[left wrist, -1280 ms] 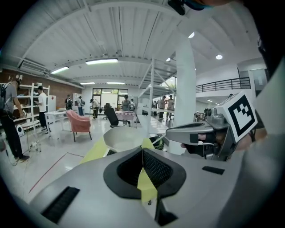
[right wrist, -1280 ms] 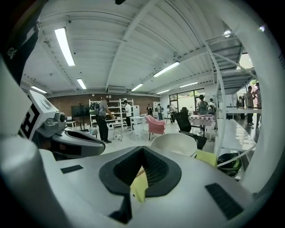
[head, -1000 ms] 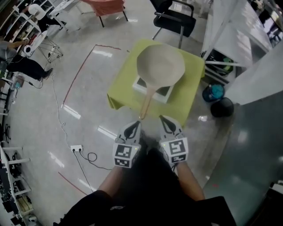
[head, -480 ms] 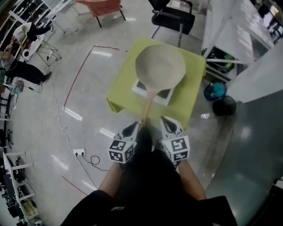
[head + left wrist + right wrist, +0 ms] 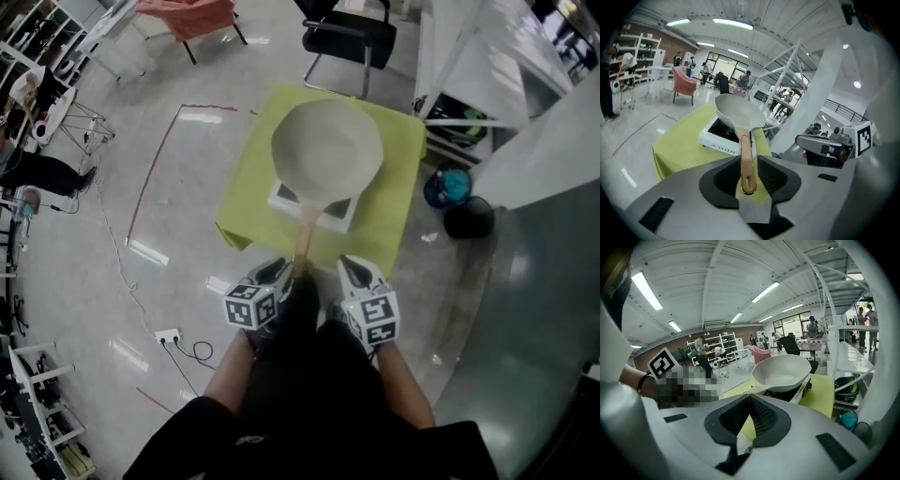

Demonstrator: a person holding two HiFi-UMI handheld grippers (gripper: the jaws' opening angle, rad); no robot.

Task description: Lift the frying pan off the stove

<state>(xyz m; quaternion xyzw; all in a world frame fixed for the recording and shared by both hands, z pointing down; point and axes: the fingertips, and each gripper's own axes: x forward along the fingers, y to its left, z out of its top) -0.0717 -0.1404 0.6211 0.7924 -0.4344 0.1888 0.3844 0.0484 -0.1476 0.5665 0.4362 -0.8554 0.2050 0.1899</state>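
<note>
A cream frying pan [image 5: 326, 155] sits on a white single-burner stove [image 5: 319, 208] on a small table with a yellow-green cloth [image 5: 246, 202]. Its wooden handle [image 5: 305, 234] points toward me. My left gripper [image 5: 278, 273] is at the handle's end. In the left gripper view the handle [image 5: 746, 159] lies between the jaws of the left gripper [image 5: 749, 165], which have just been opening, with a gap on each side. My right gripper [image 5: 351, 272] hangs just right of the handle, and the right gripper [image 5: 749, 397] is shut on nothing, with the pan [image 5: 783, 371] ahead of it.
A black chair [image 5: 347, 37] stands behind the table and a pink chair [image 5: 183, 14] further left. A teal object [image 5: 445, 192] and a dark round one [image 5: 469, 223] lie on the floor right of the table, beside a white frame [image 5: 487, 112]. A power strip [image 5: 167, 336] lies at the left.
Both grippers have come lower and closer to the table. The left one has rolled and now has the handle's end between its jaws.
</note>
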